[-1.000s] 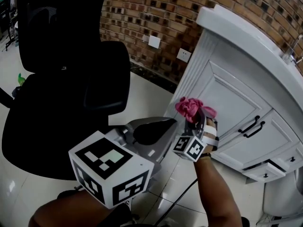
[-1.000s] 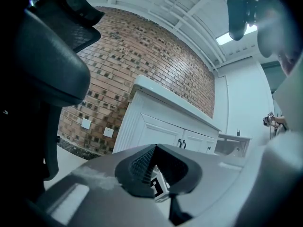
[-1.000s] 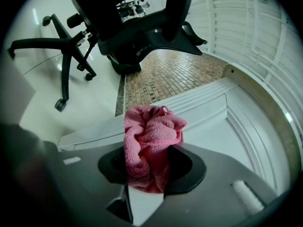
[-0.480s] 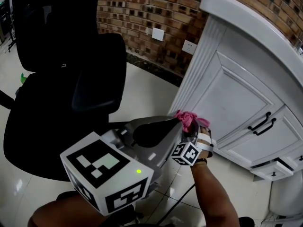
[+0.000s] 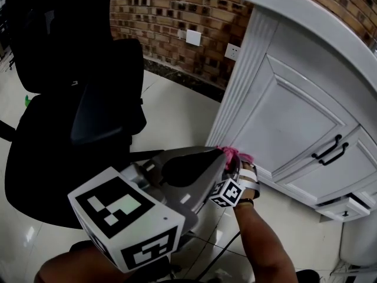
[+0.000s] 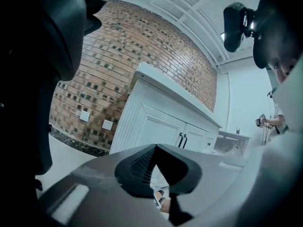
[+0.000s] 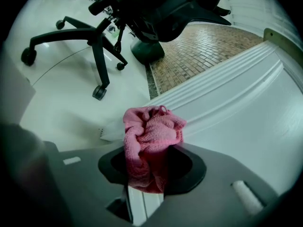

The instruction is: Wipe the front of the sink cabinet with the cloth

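In the head view, the right gripper point(image 5: 234, 161) is clamped on a bunched pink cloth point(image 5: 231, 154) at the lower left corner of the white sink cabinet point(image 5: 294, 117), where the foot of its fluted corner post point(image 5: 241, 81) reaches the pale tiled floor point(image 5: 177, 117). The left gripper point(image 5: 207, 158) hangs just left of it, its marker cube point(image 5: 123, 229) close to the camera. 2 black door handles point(image 5: 328, 149) sit near the cabinet's right edge, 2 white wall sockets point(image 5: 192, 37) are set in the brick wall point(image 5: 171, 7), and a black office chair point(image 5: 70, 99) fills the left side. In the left gripper view, the left gripper point(image 6: 155, 148) has its jaw tips pressed together with nothing between them; past them stand the sink cabinet point(image 6: 151, 122), its handles point(image 6: 182, 140) and the brick wall point(image 6: 118, 65). In the right gripper view, the right gripper point(image 7: 150, 167) pinches the cloth point(image 7: 152, 134), whose bunched end lies against the corner post point(image 7: 222, 93); the chair's castor base point(image 7: 94, 46) stands on the floor point(image 7: 61, 103) beyond.
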{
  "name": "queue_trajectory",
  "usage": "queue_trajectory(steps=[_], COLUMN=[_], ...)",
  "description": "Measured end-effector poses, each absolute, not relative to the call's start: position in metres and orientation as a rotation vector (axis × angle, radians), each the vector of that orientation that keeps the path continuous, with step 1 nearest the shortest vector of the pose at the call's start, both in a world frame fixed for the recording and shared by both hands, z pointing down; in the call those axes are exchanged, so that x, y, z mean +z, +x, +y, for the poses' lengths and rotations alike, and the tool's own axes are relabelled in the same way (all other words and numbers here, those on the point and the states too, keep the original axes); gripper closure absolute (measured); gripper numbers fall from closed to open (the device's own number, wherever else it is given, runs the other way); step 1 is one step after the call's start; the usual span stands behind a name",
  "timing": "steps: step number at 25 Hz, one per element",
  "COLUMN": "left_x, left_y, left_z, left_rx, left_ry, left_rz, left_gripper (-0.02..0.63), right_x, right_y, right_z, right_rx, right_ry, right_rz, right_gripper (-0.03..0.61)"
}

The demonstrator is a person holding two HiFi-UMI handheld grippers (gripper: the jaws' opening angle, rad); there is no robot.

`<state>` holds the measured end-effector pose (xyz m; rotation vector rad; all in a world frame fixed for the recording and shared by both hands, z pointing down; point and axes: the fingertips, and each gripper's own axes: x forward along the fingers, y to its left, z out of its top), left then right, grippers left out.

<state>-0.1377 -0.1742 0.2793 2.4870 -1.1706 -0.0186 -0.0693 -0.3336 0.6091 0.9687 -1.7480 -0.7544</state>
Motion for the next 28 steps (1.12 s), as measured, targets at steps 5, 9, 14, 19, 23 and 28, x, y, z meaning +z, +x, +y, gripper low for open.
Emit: queue_trajectory(steps=[5, 9, 14, 19, 23, 28], left_x=[0.283, 0.285, 0.287, 0.286, 0.283, 0.272], left_y=[-0.134, -0.128, -0.123, -0.12, -0.119, -0.111], left_z=[-0.177, -0.18, -0.18, -0.18, -0.177, -0.165], left_rx=[0.001, 0.011, 0.027, 0.044, 0.04, 0.006], left_ry=[2.481, 2.483, 2.487, 2.499, 2.506, 2.536], left_rz=[-1.169, -1.164, -1.157, -1.169, -1.177, -1.169], left_gripper=[0.611, 0.611, 0.611, 0.611, 0.611, 0.611], right_x=[0.611, 0.619, 0.623, 0.623, 0.624, 0.627], right_y=[-0.07, -0.068, -0.067, -0.069, -0.069, -0.067], right_z=[-0.333, -0.33, -0.33, -0.328, -0.329, -0.332], right_rx=[-0.821, -0.866, -0.864, -0.885, -0.851, -0.83], right_ry=[0.952, 0.892, 0.864, 0.813, 0.755, 0.706], right_rz=[-1.729, -1.7, -1.705, -1.684, -1.685, -1.603], right_gripper=[0.423, 0.423, 0.425, 0.425, 0.43, 0.43])
